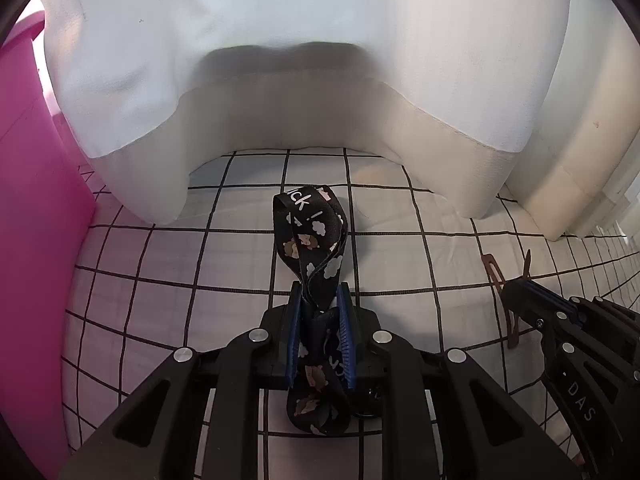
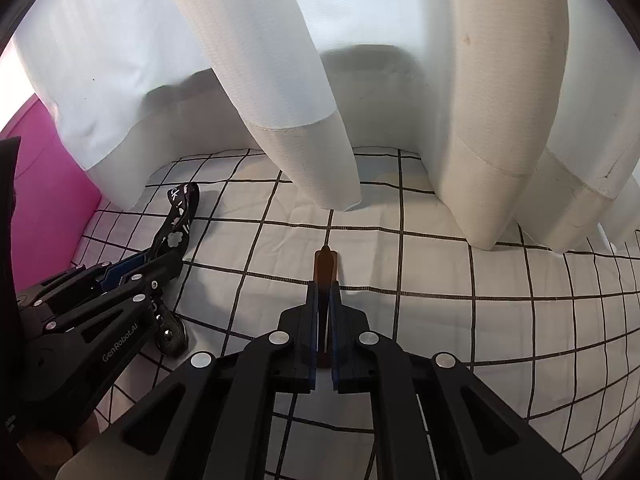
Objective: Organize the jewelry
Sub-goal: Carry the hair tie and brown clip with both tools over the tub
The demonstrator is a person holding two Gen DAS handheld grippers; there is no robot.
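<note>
A black strap (image 1: 310,236) printed with clouds and small bears stands looped up from the checked cloth. My left gripper (image 1: 320,292) is shut on the strap, whose lower end and dark clasp (image 1: 366,396) hang below the blue pads. The right wrist view shows the same strap (image 2: 178,216) in the left gripper (image 2: 160,254), with its clasp (image 2: 172,336) resting on the cloth. My right gripper (image 2: 324,286) is shut on a thin brown strip (image 2: 326,264), whose tip pokes out past the fingertips. The left wrist view shows the right gripper (image 1: 508,288) and brown strip (image 1: 493,268) at the right.
A white cloth with a black grid (image 1: 420,260) covers the surface. White curtain folds (image 2: 312,140) hang down onto it at the back. A bright pink box wall (image 1: 36,240) stands close on the left, beside the left gripper.
</note>
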